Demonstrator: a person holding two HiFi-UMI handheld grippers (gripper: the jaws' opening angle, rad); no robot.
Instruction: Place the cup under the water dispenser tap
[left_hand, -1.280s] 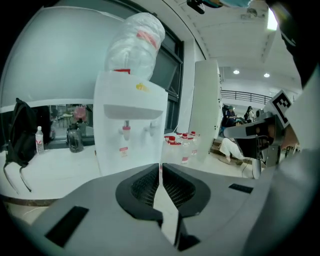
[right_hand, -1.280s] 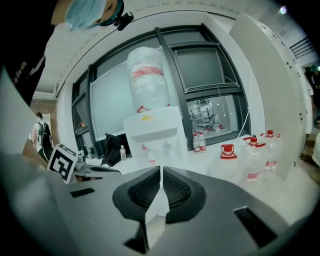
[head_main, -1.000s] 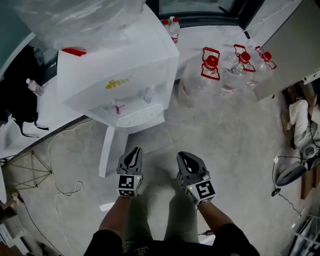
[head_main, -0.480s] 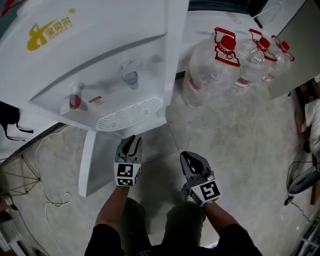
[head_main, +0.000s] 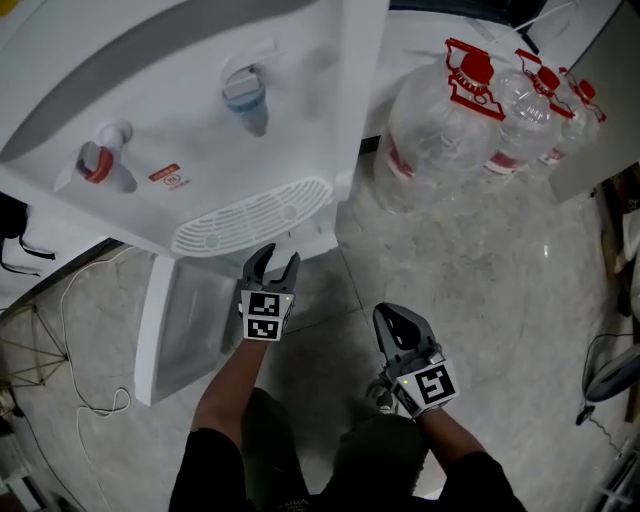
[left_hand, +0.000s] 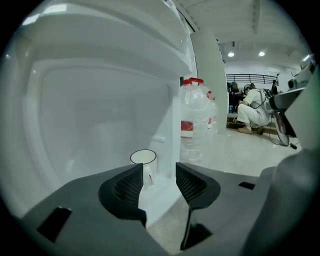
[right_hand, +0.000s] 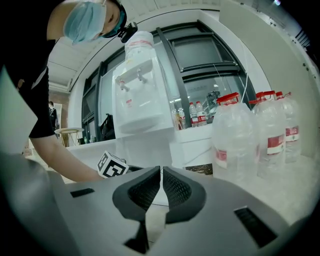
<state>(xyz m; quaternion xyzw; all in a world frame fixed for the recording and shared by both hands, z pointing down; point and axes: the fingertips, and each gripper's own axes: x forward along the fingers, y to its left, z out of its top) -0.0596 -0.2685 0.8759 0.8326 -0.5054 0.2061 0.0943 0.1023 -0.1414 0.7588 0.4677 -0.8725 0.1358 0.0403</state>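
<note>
A white cup (left_hand: 144, 161) with a dark rim stands upright inside the low white compartment of the water dispenser (head_main: 200, 120), a short way beyond my left gripper (left_hand: 159, 172). Its jaws are opening and nothing is between them; the compartment's white edge runs under the gap. In the head view the left gripper (head_main: 275, 262) points at the cabinet just below the drip grille (head_main: 250, 225). Above the grille are the red tap (head_main: 98, 165) and blue tap (head_main: 245, 95). My right gripper (head_main: 392, 318) hangs shut and empty over the floor, apart from the dispenser (right_hand: 142, 95).
Several large water bottles (head_main: 450, 130) with red caps stand on the floor right of the dispenser. The cabinet's open white door (head_main: 165, 320) juts out at the left. A white cable (head_main: 80, 330) lies on the floor. People (left_hand: 252, 112) crouch far off in the room.
The view and both grippers have sunk toward the floor. My left gripper moved in under the drip grille and its jaws went from shut to open. The right gripper stayed shut.
</note>
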